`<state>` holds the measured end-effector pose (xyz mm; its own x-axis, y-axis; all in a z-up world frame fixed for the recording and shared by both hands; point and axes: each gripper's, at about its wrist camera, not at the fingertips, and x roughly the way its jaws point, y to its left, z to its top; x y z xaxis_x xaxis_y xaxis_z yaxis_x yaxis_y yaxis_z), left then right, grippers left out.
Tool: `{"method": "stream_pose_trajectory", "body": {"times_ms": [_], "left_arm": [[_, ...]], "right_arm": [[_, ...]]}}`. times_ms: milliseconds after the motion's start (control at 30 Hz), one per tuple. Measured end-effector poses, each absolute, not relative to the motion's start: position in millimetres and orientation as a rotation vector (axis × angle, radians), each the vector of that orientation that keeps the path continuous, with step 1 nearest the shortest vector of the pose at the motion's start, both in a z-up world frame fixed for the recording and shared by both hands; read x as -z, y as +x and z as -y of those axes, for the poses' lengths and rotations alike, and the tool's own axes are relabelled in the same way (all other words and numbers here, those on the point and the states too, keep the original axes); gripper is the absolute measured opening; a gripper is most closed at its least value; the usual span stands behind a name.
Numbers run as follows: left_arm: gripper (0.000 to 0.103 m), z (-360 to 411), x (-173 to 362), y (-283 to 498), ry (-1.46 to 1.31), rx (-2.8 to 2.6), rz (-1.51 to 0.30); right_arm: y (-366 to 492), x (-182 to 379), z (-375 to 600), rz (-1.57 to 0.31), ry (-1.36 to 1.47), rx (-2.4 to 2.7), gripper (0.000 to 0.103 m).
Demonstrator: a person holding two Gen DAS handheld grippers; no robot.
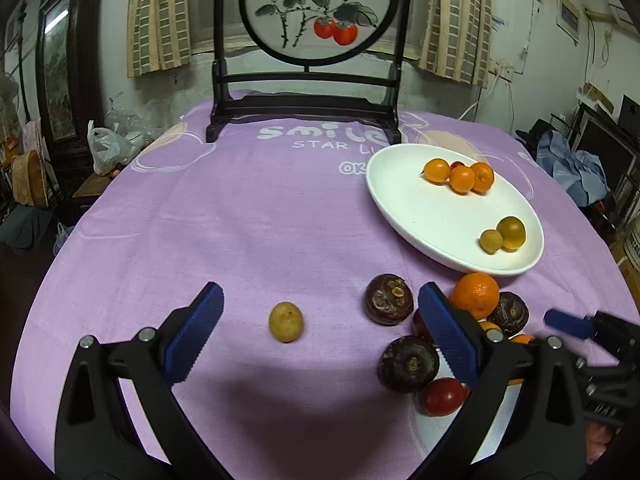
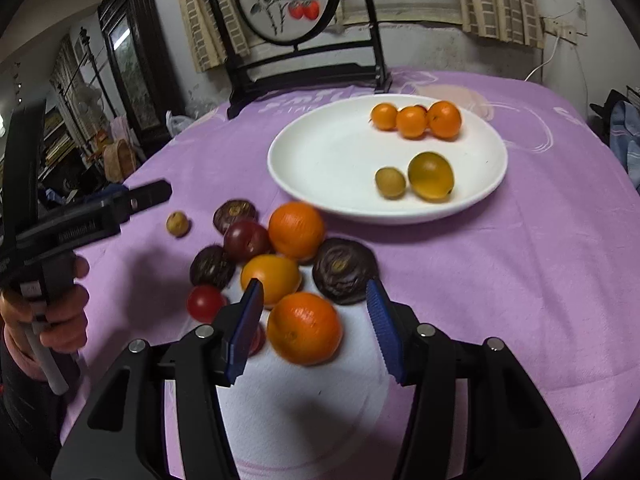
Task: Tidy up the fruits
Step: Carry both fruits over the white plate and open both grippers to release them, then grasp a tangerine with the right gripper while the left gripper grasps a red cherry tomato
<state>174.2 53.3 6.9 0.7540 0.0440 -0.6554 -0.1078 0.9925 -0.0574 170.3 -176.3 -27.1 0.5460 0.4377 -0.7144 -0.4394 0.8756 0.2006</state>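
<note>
A white plate [image 2: 320, 160] holds three small oranges [image 2: 416, 120], a yellow-green fruit [image 2: 431, 176] and a small longan [image 2: 390, 183]; the plate also shows in the left wrist view [image 1: 416, 208]. A loose heap on the purple cloth has oranges [image 2: 304, 328], dark mangosteens [image 2: 344, 270] and red tomatoes [image 2: 206, 302]. My right gripper [image 2: 316, 328] is open, its fingers on either side of the nearest orange, not touching it. My left gripper [image 1: 320, 332] is open and empty above a lone longan [image 1: 285, 322] and a mangosteen [image 1: 389, 299].
A dark wooden stand [image 1: 308, 92] with a round painted screen sits at the table's far edge. The purple cloth [image 1: 240, 220] covers the round table. Clutter and furniture surround the table. The other gripper [image 1: 580, 326] shows at the right of the left wrist view.
</note>
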Motion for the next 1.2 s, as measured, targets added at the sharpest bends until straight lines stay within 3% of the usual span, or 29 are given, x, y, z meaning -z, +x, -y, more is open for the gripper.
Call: {"method": "stream_pose_trajectory", "body": {"times_ms": [500, 800, 1033, 1200], "left_arm": [[0.099, -51, -11, 164, -0.053, -0.098, -0.685], [0.099, -51, -15, 159, -0.041, -0.099, -0.669], [0.098, -41, -5, 158, -0.019, 0.061, -0.770], [0.070, -19, 3, 143, 0.045, 0.303, -0.822]], "right_arm": [[167, 40, 165, -0.911, -0.068, -0.540, 0.054], [171, 45, 163, -0.932, -0.076, -0.542, 0.045], [174, 34, 179, -0.908, 0.008, -0.538, 0.044], [177, 29, 190, -0.897, 0.044, -0.510, 0.044]]}}
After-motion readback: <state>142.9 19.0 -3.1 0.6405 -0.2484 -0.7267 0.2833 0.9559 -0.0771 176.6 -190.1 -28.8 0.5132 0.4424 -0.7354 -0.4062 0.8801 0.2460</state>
